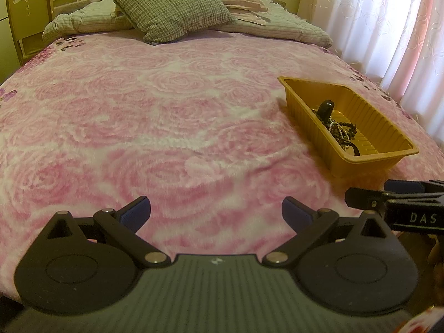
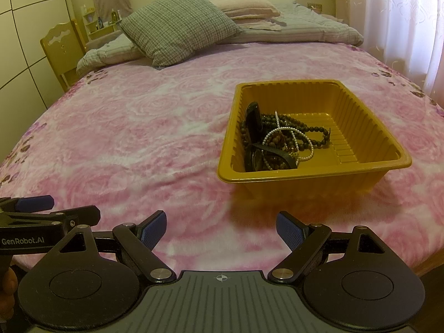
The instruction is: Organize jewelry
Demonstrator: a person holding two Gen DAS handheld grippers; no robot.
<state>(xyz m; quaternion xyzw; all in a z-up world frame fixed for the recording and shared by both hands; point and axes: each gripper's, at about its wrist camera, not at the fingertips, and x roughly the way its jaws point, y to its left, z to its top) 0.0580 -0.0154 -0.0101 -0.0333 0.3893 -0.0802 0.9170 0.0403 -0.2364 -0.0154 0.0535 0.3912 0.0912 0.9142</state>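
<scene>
— Starting from the right gripper [image 2: 221,231]: its jaws are spread wide and nothing is held. The left gripper [image 1: 216,213] is likewise wide and empty. Both are poised over the pink blanket [image 2: 138,138].

— Where is the jewelry seen?

— From the right wrist view, the yellow tray [image 2: 369,163] lies at about one o'clock, near the gripper. Dark beads [image 2: 313,133], a pearl strand [image 2: 280,131] and a black case [image 2: 254,123] are tangled in its left half.

— How is the step best handled?

— The tray is probably best steadied by the left gripper at its rim, while one strand is pinched at a free loop and lifted slowly, so snagged neighbours are not dragged out.
</scene>
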